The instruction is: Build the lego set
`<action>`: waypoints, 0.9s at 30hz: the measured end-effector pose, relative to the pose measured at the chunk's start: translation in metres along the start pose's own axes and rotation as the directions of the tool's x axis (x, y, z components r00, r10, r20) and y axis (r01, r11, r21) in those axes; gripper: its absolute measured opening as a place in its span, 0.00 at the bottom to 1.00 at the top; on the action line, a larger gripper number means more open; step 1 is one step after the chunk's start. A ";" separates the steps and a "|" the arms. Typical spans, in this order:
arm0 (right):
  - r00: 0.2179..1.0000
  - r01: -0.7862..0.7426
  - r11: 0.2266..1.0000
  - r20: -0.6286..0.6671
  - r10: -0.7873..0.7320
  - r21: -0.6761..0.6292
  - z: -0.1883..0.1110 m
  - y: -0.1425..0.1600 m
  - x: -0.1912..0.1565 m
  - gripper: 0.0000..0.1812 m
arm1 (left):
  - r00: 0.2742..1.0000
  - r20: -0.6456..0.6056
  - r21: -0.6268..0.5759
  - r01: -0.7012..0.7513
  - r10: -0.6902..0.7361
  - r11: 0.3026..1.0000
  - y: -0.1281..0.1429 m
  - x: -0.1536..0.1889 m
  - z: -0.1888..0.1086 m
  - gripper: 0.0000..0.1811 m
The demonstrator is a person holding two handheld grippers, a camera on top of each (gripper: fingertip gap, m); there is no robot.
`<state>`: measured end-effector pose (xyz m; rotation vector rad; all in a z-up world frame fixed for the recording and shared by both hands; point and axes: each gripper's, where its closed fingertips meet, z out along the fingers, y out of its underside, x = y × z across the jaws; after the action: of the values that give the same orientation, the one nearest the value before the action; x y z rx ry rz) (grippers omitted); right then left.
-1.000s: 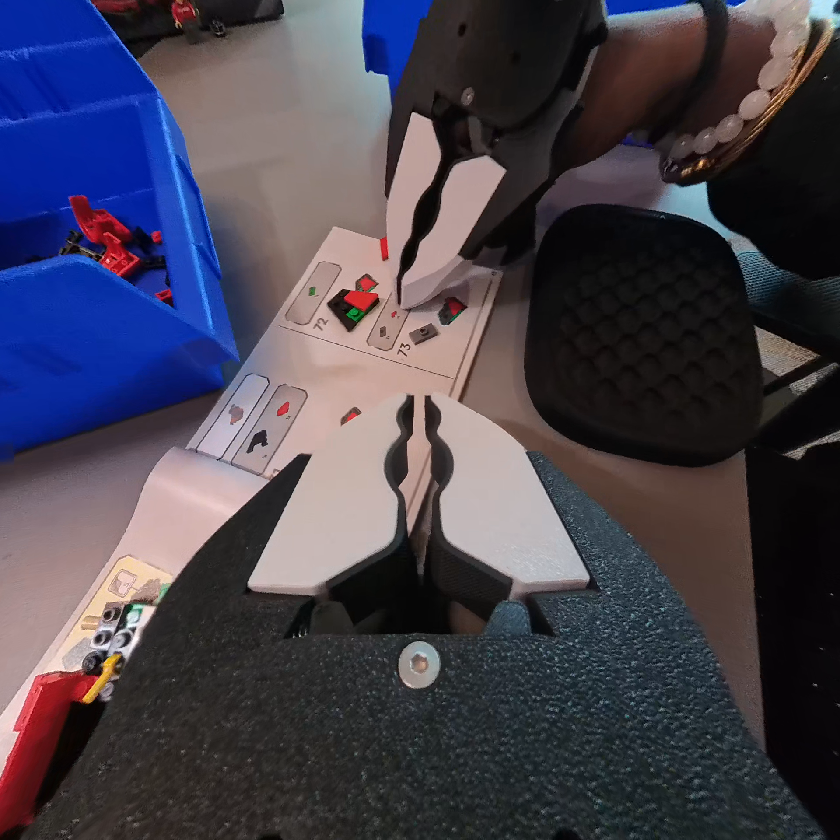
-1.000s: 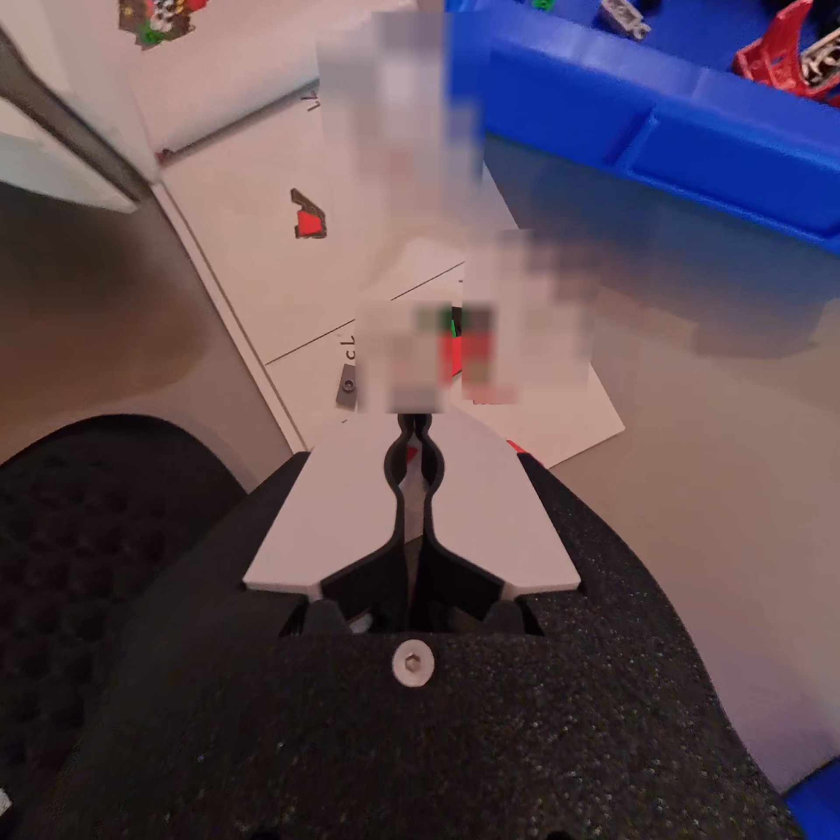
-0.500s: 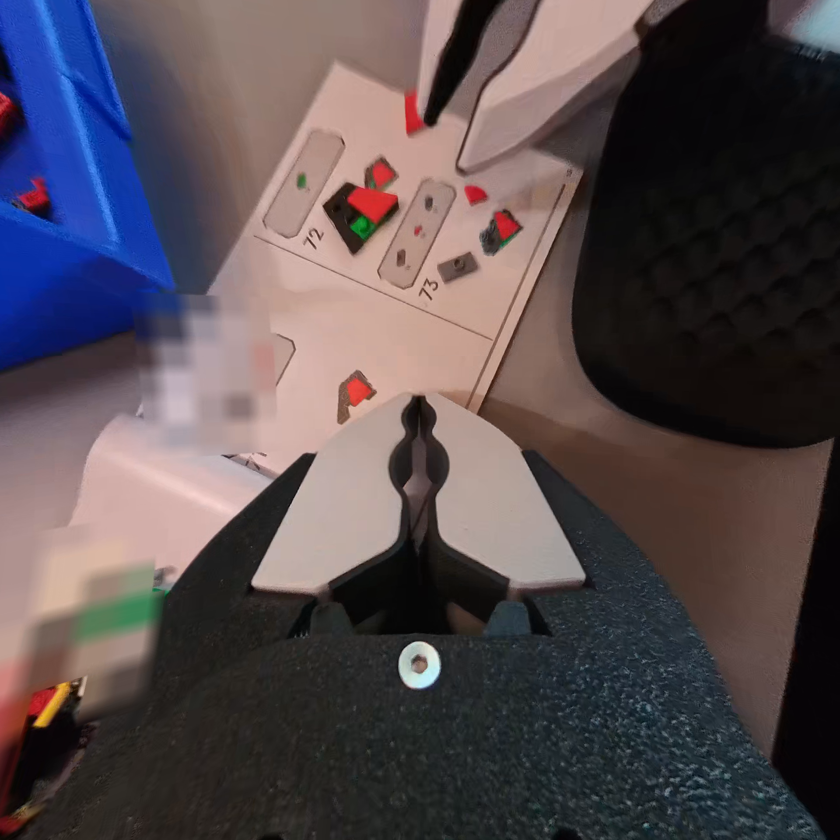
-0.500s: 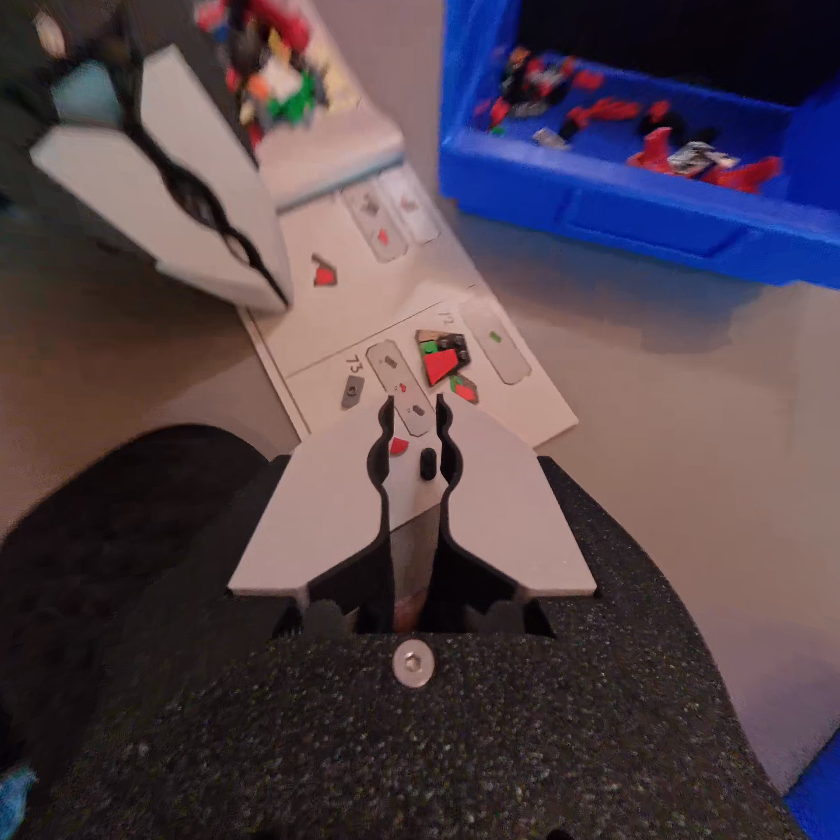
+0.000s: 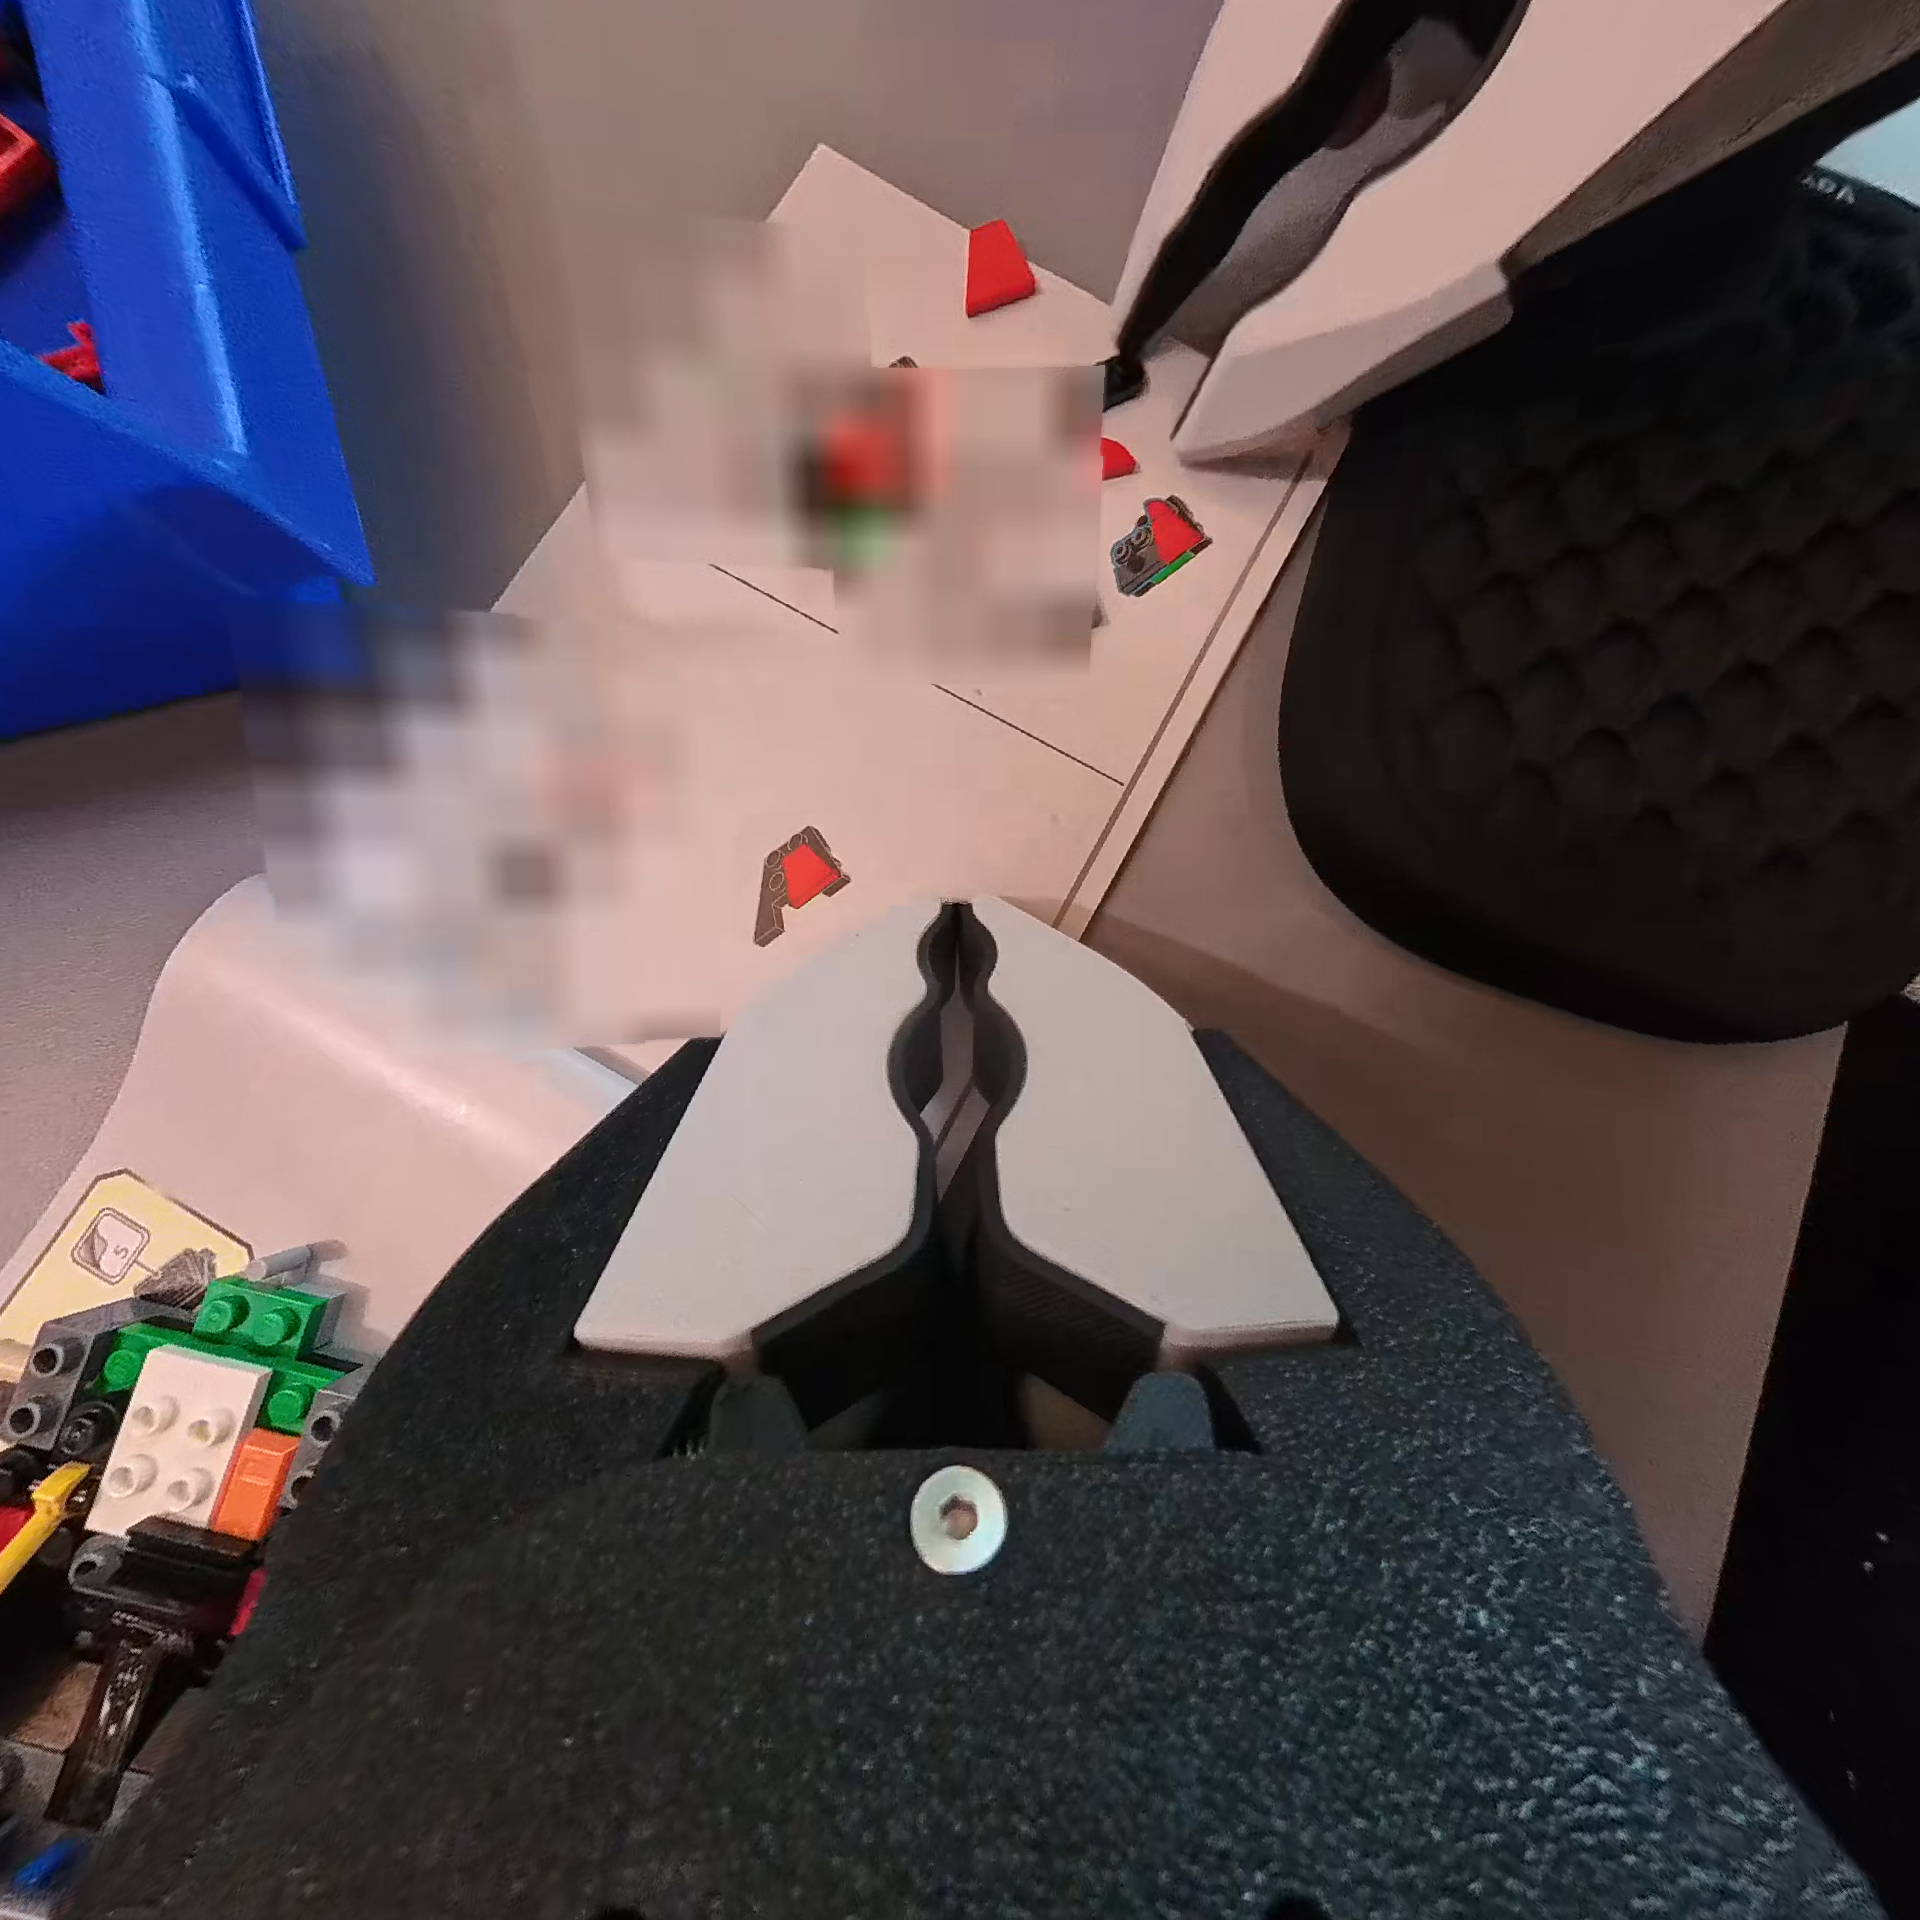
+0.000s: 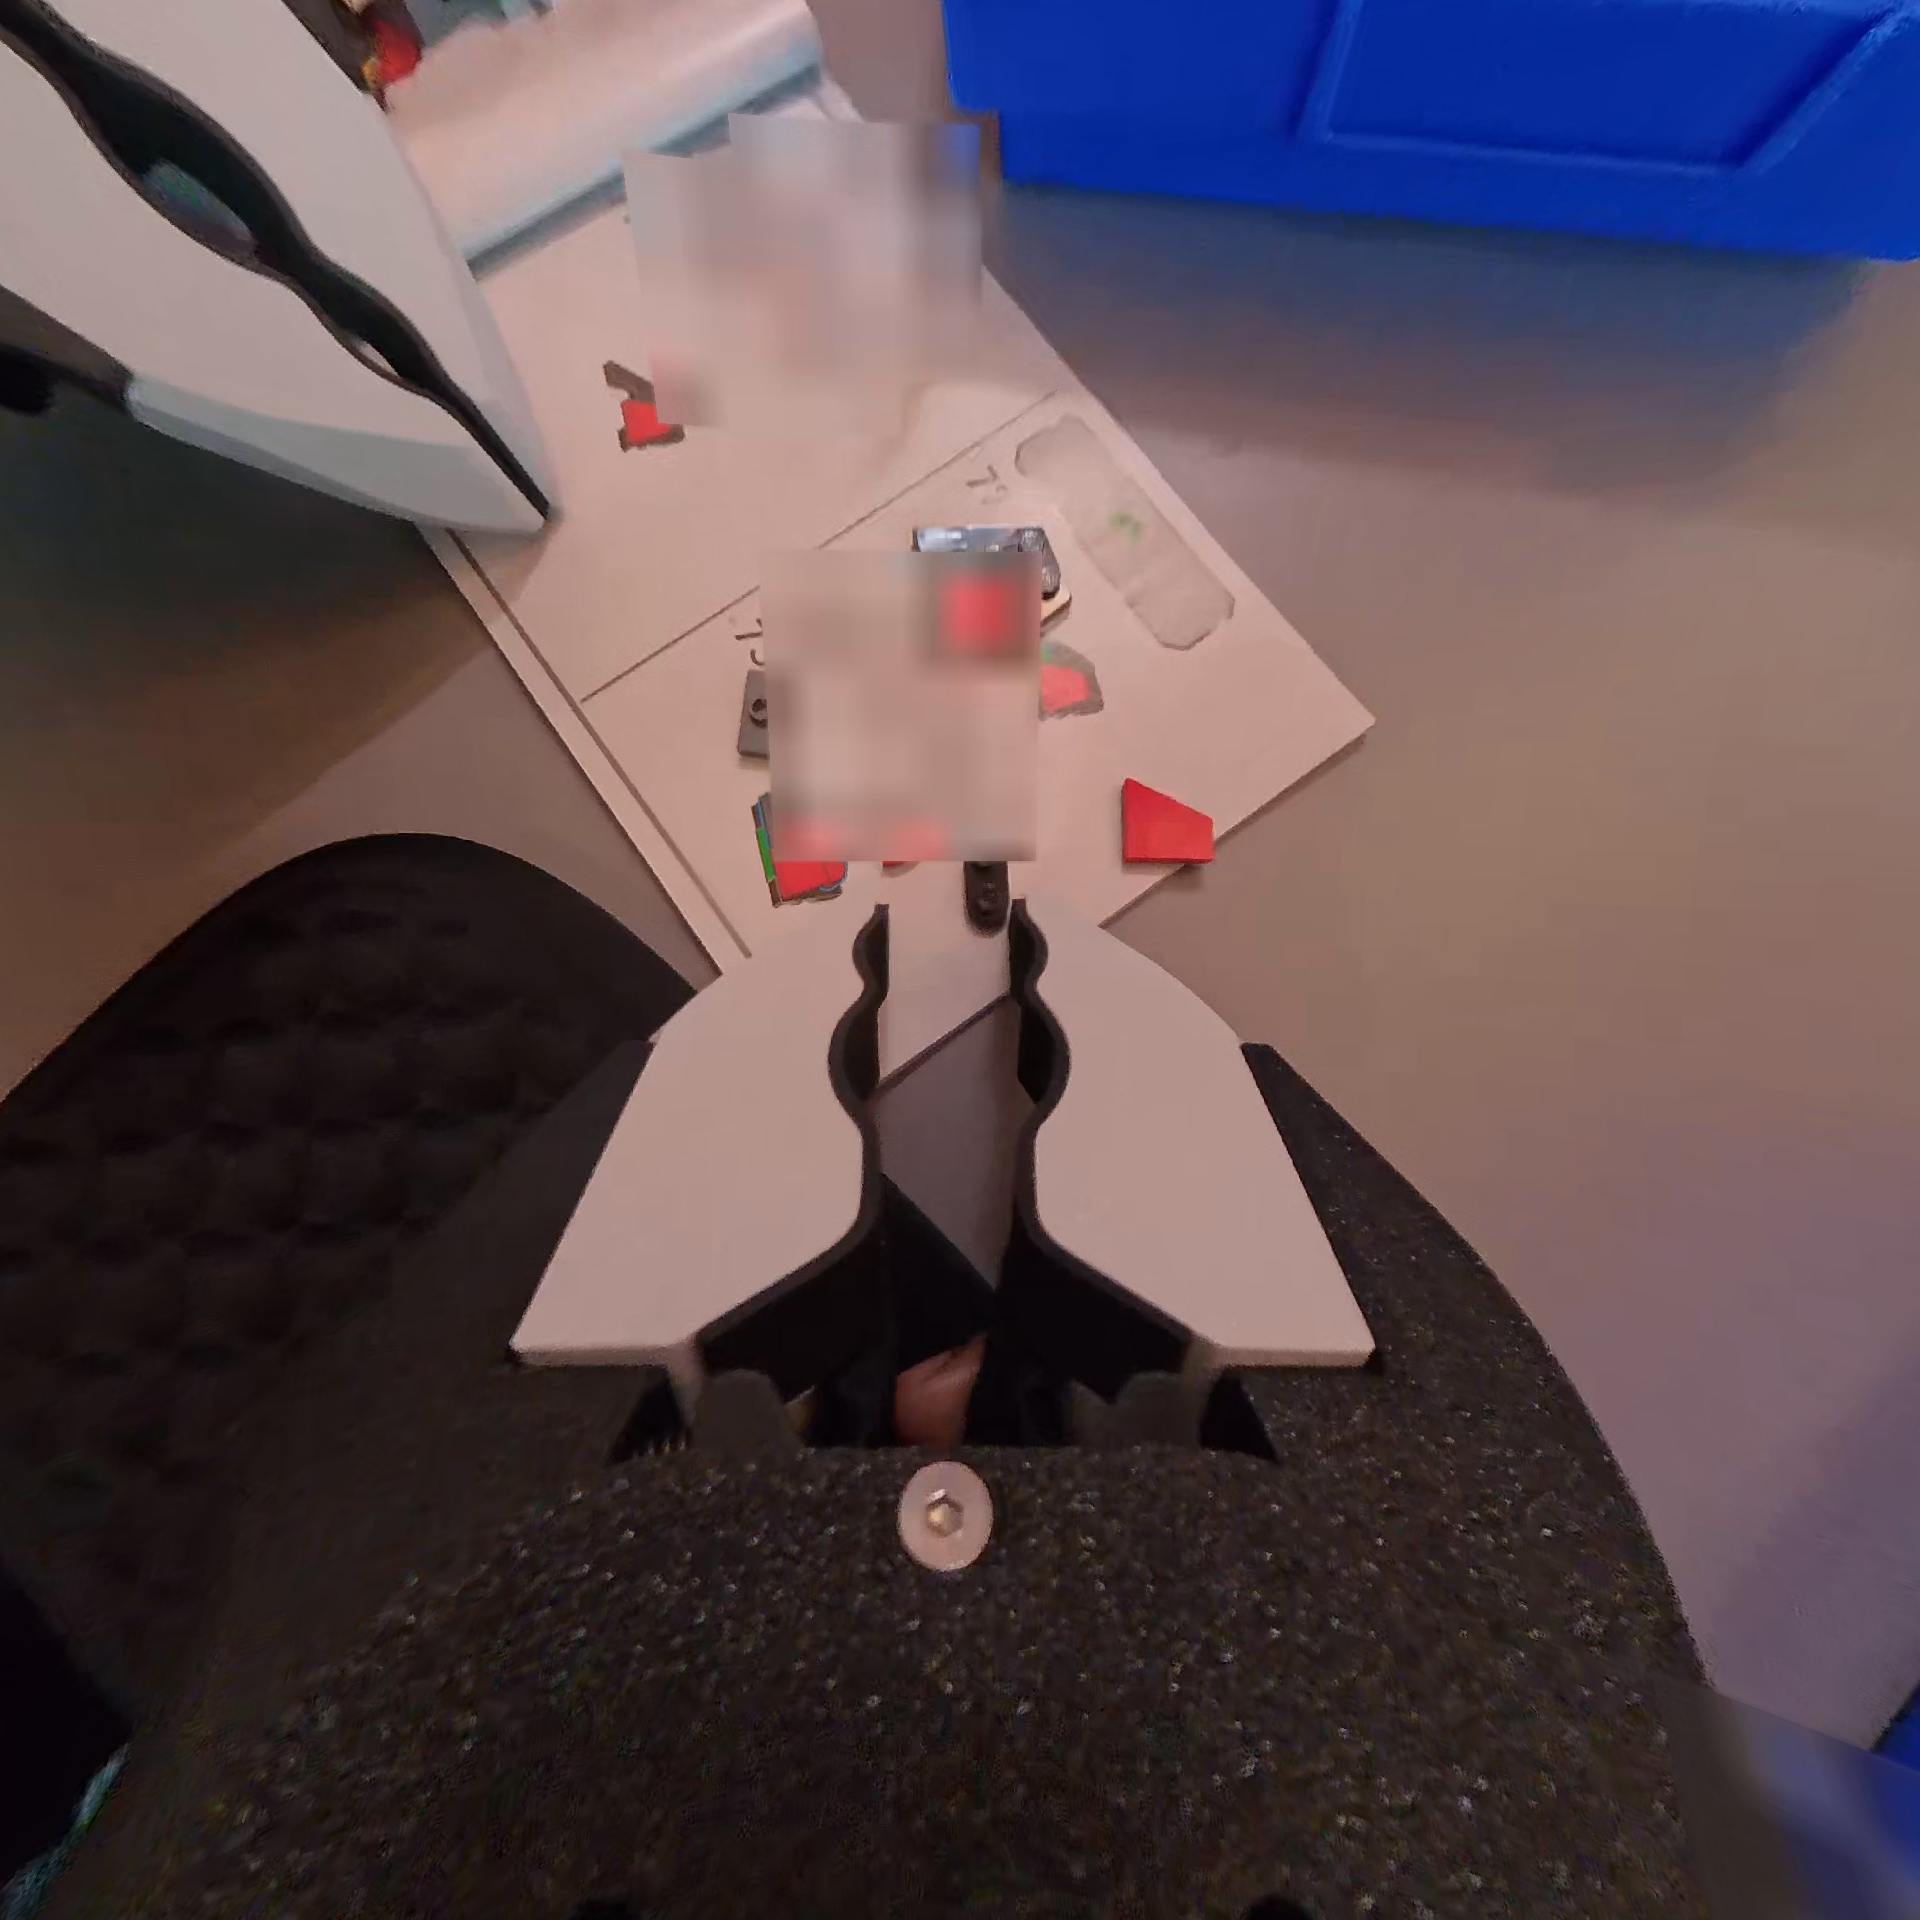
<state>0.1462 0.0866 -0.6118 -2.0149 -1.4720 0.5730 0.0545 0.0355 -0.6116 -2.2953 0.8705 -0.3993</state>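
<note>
The instruction booklet (image 5: 935,748) is lying open on the grey surface (image 6: 1558,727), and everything here is placed against it. The left gripper (image 5: 956,920) is hovering over the booklet's near edge with its fingers pressed together, nothing showing between them. The right gripper (image 6: 948,920) is hanging over the booklet's far corner, its fingers standing a narrow way apart with no piece held; a small black piece (image 6: 985,894) is lying on the page just beyond the tips, roughly in line with the gap, and whether the fingers are touching it cannot be told.

A red wedge piece (image 6: 1164,823) is resting on the booklet close to its edge, just beside the right gripper's tips, and a small dark grey plate (image 6: 756,712) is lying on the page farther in. The partly built model (image 5: 197,1403), with green, white, orange and grey bricks, is sitting at the booklet's folded end, beside the left gripper's body. A blue bin (image 5: 135,416) is standing off the booklet's one side, and a black padded cushion (image 5: 1621,644) is sitting against the opposite edge
</note>
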 end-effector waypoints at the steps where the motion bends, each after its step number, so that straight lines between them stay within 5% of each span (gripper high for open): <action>1: 1.000 -0.003 1.000 0.005 0.003 -0.003 0.000 0.000 0.000 0.12 | 1.000 -0.003 0.000 0.002 -0.002 1.000 0.000 0.000 0.000 0.00; 27: 0.996 0.084 0.994 0.007 -0.085 0.063 -0.002 -0.001 -0.010 0.23 | 1.000 0.006 0.044 -0.015 0.015 0.999 0.000 0.000 0.000 0.00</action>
<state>0.1435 0.0774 -0.6097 -1.8950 -1.5181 0.5868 0.0543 0.0352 -0.6116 -2.2478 0.8673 -0.4017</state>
